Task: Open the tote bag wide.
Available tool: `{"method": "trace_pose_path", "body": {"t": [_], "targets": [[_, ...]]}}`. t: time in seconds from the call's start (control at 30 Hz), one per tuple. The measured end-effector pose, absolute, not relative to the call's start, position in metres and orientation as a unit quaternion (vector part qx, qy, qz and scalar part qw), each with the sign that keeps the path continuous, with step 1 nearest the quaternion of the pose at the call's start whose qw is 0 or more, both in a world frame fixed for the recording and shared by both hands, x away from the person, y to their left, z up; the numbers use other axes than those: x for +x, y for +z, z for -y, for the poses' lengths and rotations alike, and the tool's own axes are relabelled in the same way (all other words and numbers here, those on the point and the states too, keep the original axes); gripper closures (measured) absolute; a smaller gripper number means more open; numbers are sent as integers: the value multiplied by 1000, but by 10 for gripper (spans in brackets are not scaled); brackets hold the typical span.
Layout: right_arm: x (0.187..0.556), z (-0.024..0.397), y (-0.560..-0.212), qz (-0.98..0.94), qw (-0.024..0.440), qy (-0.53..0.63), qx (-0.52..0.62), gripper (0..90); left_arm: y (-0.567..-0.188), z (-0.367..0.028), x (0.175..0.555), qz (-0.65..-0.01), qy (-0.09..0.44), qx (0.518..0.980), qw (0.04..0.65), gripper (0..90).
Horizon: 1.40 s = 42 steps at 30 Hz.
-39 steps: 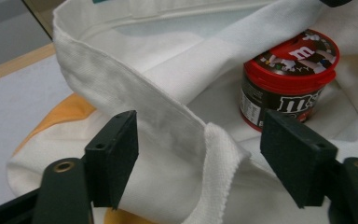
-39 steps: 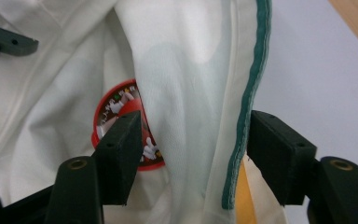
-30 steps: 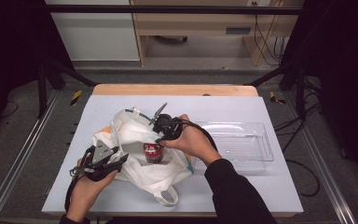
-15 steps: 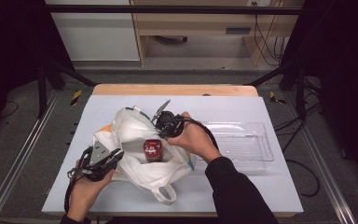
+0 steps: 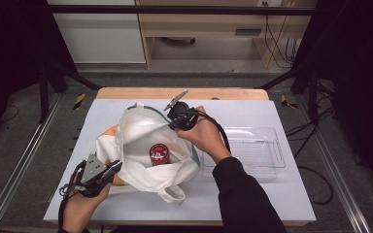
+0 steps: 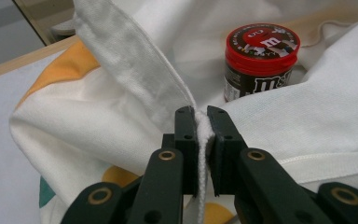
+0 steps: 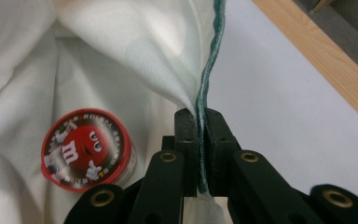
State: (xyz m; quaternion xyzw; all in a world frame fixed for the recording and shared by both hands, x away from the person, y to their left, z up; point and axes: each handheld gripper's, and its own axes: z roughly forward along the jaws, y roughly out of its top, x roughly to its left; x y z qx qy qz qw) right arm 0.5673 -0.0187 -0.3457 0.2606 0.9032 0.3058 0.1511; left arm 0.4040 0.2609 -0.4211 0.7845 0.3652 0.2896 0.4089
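A white cloth bag [image 5: 138,128] with coloured spots lies on the table, its mouth held apart. Inside stands a candy jar [image 5: 159,154] with a red lid. At the bag's near left rim, my left gripper [image 5: 114,170] has just been closing its jaws, and in the left gripper view its pads pinch a fold of white fabric [image 6: 201,126], with the jar [image 6: 261,60] behind. My right gripper [image 5: 171,124] grips the far rim. In the right gripper view it is shut on the green-edged hem [image 7: 200,123], the jar [image 7: 86,149] to its left.
A clear plastic tray [image 5: 272,145] sits on the white tabletop [image 5: 272,194] right of the bag, just past my right forearm. A wooden strip [image 5: 184,93] runs along the table's far edge. Dark frame legs stand at both sides.
The two hands have drawn slightly apart with the bag's rim, the left toward the near left, the right up. The bag's mouth stands wider and the jar shows more plainly.
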Motion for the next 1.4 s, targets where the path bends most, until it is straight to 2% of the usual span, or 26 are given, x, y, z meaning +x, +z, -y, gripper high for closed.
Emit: {"method": "trace_pose_path", "body": {"t": [0.5, 0.7, 1.0, 1.4], "targets": [[604, 31, -363, -887, 158, 297, 316, 862, -432, -263, 397, -365, 276, 793, 402, 835], [606, 30, -369, -889, 161, 286, 320, 862, -435, -269, 396, -373, 260, 788, 415, 836], [602, 33, -365, -883, 163, 303, 320, 862, -436, -273, 392, -370, 269, 786, 416, 835], [606, 39, -376, -887, 163, 287, 324, 861, -440, -277, 386, -363, 261, 802, 397, 839]]}}
